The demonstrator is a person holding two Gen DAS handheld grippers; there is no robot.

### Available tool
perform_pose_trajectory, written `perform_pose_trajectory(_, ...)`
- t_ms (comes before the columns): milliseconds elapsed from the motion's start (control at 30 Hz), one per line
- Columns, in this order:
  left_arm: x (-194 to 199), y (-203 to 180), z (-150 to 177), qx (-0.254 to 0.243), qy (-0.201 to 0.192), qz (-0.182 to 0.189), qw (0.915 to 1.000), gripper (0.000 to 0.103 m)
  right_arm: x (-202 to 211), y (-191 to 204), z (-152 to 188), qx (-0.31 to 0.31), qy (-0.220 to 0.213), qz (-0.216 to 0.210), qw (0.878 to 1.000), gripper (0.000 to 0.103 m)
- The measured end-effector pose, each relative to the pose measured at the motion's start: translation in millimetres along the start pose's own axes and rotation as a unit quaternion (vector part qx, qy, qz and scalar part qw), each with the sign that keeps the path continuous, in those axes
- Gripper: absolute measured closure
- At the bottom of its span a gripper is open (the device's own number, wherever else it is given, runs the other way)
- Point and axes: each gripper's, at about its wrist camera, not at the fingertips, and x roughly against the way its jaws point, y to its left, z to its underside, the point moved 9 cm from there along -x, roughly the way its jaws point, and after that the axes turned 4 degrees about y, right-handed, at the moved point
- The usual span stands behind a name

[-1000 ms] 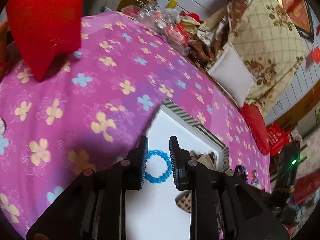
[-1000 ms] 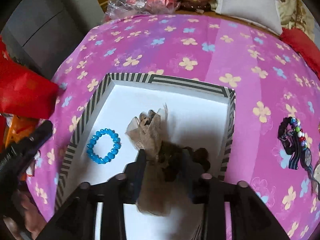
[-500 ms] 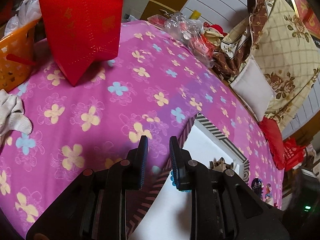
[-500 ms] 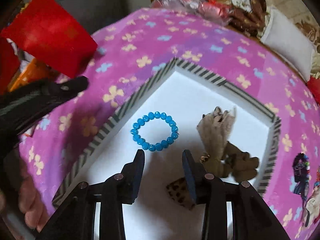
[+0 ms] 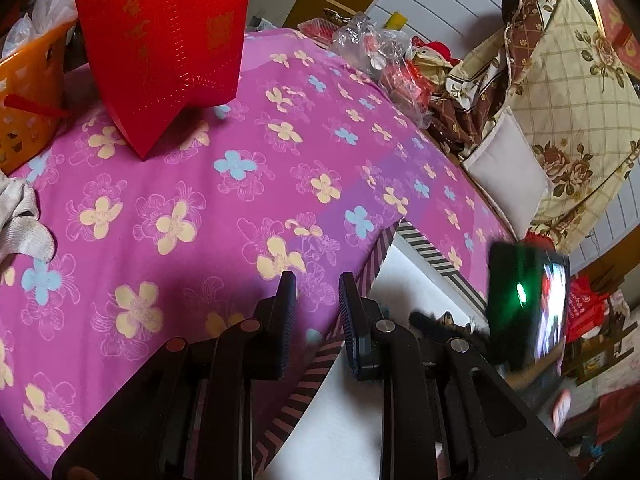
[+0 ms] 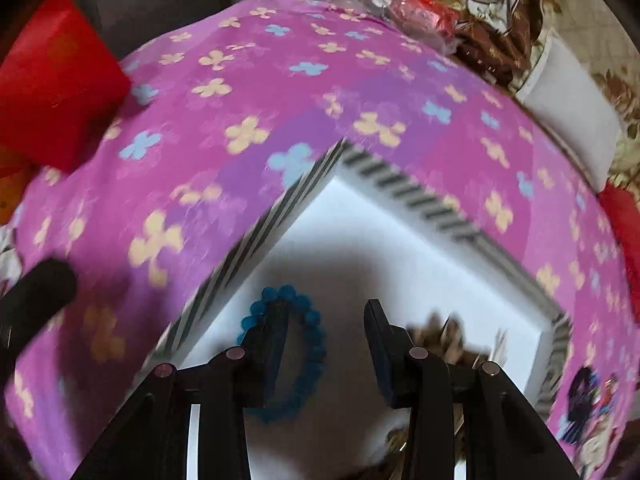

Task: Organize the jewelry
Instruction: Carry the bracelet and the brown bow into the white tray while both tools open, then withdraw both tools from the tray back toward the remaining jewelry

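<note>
**Blue bead bracelet sitting in the striped tray, right tool straddling it**

Bracelet [image 6: 296,344] first: it's a ring of round, glossy teal-blue beads, lying flat on the white floor of the tray [image 6: 404,188]. The shot is motion-blurred, so single beads smear together on the near side. It sits in the tray's left part, close to the black-and-white striped wall.

The right tool [image 6: 326,344] is right over it with its fingers spread wide; the left finger [image 6: 272,344] covers part of the loop and the other one stands off to the bracelet's right. Nothing is gripped between them as far as I can see. Just right of that tool there's a brownish, fuzzy bundle [image 6: 444,336] also in the tray, too blurred to name.

The left tool [image 5: 316,316] hangs over the tray's striped edge [image 5: 376,256] where it meets the cloth, fingers apart by a modest gap and holding nothing.

Everything rests on a worktop under a pink-purple cloth [image 5: 200,200] with yellow and blue flowers. A dark beaded piece [image 6: 588,400] lies on the cloth outside the tray's right corner. Further out: a red paper bag [image 5: 160,40], an orange basket [image 5: 28,96], crinkly plastic packets [image 5: 380,56] and a floral cushion [image 5: 568,100].
</note>
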Motion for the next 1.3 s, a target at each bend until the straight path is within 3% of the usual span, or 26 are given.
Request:
perform_pose_trajectory(133,-0.4,-2.5,1.0,-0.005,0.001,-0.001,1.0,0.083,35.2,-27.5,-12.6,-0.028,-0.052,0.015,0.998,0.066)
perform_pose_trajectory(267,-1.4,-5.5,3.1,-0.008,0.002,-0.004,1.0,0.083,65.1,-60.3,9.7,-0.062,-0.055,-0.005,0.997,0.066)
perform_pose_trajectory(500,3.7,-7.8,6.4,-0.013,-0.005,-0.006,0.9999,0.083,54.9,-69.2,89.3,-0.027,0.009,-0.006,1.0,0.069)
perform_pose_trajectory(600,3.0,-9.2,8.6,-0.018,-0.004,-0.008,0.9998,0.083,36.4,-63.8,101.4,-0.018,0.027,-0.004,0.999,0.071)
perform_pose_trajectory(833,-3.0,-8.2,8.1,-0.02,0.0,-0.013,0.9997,0.083,8.7,-61.6,55.8,-0.043,0.016,-0.009,0.999,0.071)
perform_pose_trajectory(900,-4.6,-9.0,8.4,-0.02,0.003,-0.012,0.9997,0.083,11.4,-64.1,43.4,-0.068,0.009,-0.03,0.997,0.071)
perform_pose_trajectory(967,-5.4,-10.2,8.8,-0.025,0.004,-0.014,0.9996,0.083,27.1,-67.8,40.1,-0.096,-0.01,-0.06,0.994,0.071)
perform_pose_trajectory(1100,-4.8,-13.9,10.9,-0.034,0.004,-0.017,0.9993,0.083,73.1,-89.8,50.6,-0.127,-0.054,-0.07,0.988,0.071)
perform_pose_trajectory(1200,-1.4,-17.1,12.9,-0.039,0.001,-0.017,0.9991,0.083,118.6,-123.2,77.8,-0.165,-0.095,-0.073,0.979,0.071)
perform_pose_trajectory(1300,4.6,-22.9,16.1,-0.054,-0.006,-0.02,0.9983,0.083,171.2,-169.9,126.8,-0.215,-0.147,-0.054,0.964,0.071)
